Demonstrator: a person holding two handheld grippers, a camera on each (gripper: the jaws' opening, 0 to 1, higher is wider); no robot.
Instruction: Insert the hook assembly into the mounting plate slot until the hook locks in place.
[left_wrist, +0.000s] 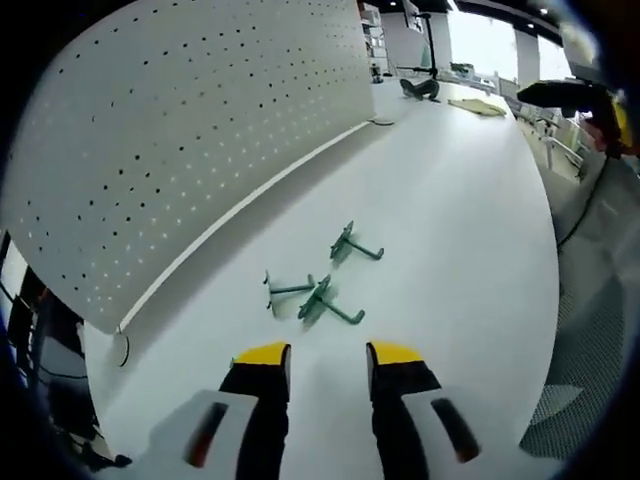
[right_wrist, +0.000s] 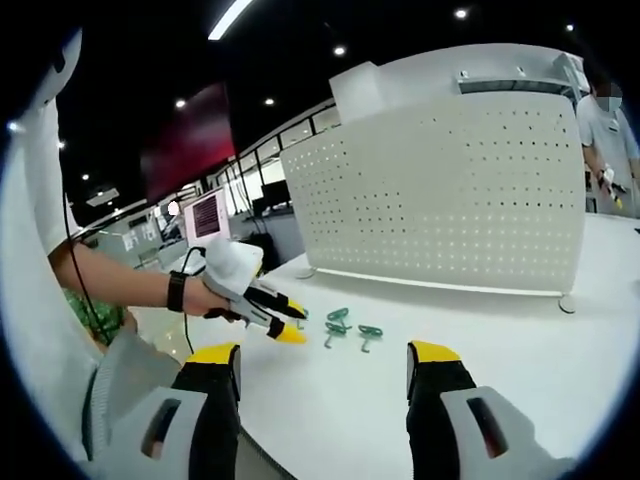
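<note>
3 green hooks (left_wrist: 325, 285) lie loose on the white counter (left_wrist: 460, 260), in front of the upright white pegboard (left_wrist: 190, 130), apart from its base. Left gripper (left_wrist: 328, 352) hovers just short of the hooks on the side away from the pegboard, fingers (left_wrist: 262, 355) parted wide, holding nothing. Right gripper (right_wrist: 325, 352) sits further back from the pegboard, fingers (right_wrist: 433, 352) spread wide and empty; left gripper (right_wrist: 262, 305) shows there beside the hooks (right_wrist: 345, 325).

Three green hooks (left_wrist: 345, 243) (left_wrist: 285, 290) (left_wrist: 325, 303) lie on the one white worktop (left_wrist: 450, 250), and one perforated mounting plate (left_wrist: 190, 120) stands behind.
</note>
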